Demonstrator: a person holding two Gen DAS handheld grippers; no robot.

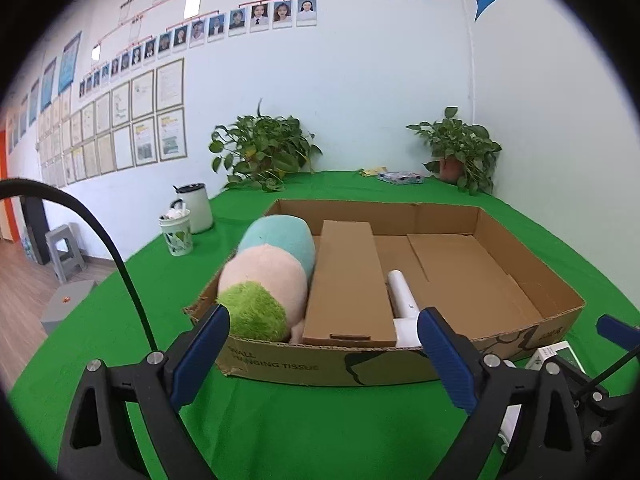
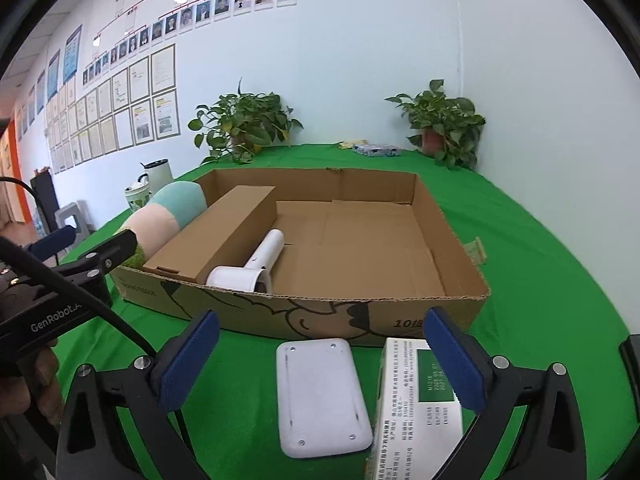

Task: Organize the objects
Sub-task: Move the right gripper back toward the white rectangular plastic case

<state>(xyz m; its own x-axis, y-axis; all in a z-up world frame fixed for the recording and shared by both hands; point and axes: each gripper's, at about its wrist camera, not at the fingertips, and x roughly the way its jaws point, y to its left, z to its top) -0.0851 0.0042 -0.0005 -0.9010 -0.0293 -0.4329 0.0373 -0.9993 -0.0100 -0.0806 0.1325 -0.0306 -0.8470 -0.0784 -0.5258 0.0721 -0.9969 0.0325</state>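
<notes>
Both claws, left claw (image 1: pixel 324 356) and right claw (image 2: pixel 322 364), spread empty; toy (image 1: pixel 266 272), carton (image 1: pixel 346 280), dryer (image 2: pixel 252 268) boxed; pad (image 2: pixel 320 396) and packet (image 2: pixel 416 404) at 6 o'clock remain.

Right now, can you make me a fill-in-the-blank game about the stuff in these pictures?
1. The plush toy lies inside the cardboard ____.
2. The cloth covering the table is coloured ____.
3. The flat white device lies on the cloth between the open fingers of the ____ gripper.
4. Against the back wall stand ____ potted plants.

Missing words: box; green; right; two
</notes>
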